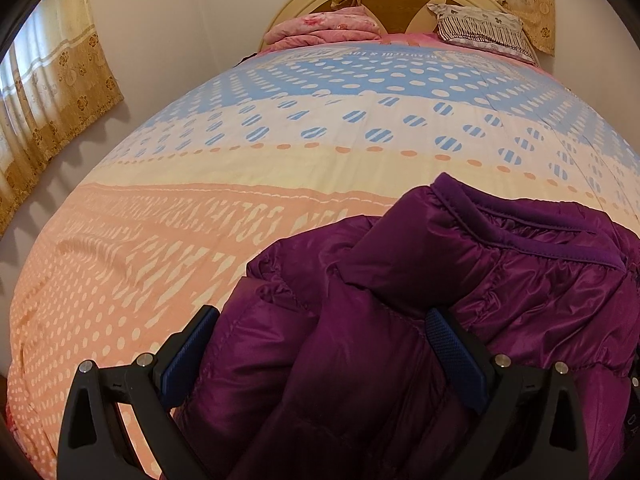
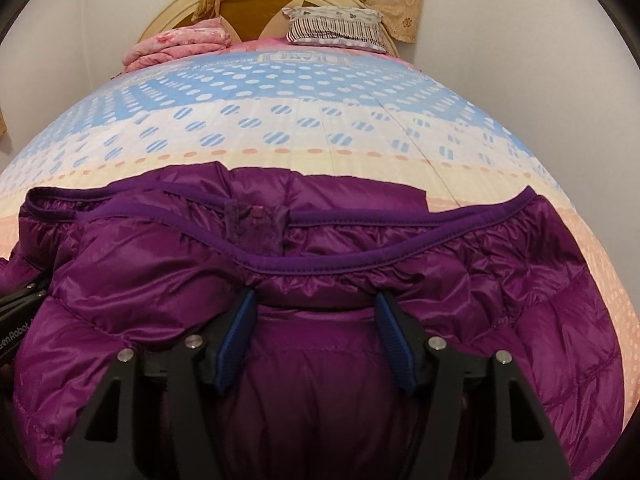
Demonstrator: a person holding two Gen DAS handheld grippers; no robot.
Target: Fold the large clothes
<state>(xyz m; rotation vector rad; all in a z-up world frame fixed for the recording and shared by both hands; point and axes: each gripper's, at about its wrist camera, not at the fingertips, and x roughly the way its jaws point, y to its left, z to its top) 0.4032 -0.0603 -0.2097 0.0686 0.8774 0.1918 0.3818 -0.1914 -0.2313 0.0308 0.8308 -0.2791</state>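
A purple puffer jacket (image 1: 460, 280) lies on the bed, bunched near the front edge. In the right wrist view the jacket (image 2: 160, 288) fills the lower half, its elastic hem (image 2: 360, 258) running across. My left gripper (image 1: 324, 320) is open, its blue pads either side of a fold of the jacket's left part. My right gripper (image 2: 316, 304) is open, with the jacket's puffy fabric lying between its pads just below the hem. The left gripper's black frame shows at the left edge of the right wrist view (image 2: 18, 320).
The bed cover (image 1: 240, 168) has peach, cream and blue dotted bands. A folded pink quilt (image 1: 324, 28) and a striped pillow (image 1: 480, 26) lie at the round headboard (image 2: 260, 12). Gold curtains (image 1: 52, 92) hang at the left; white walls flank the bed.
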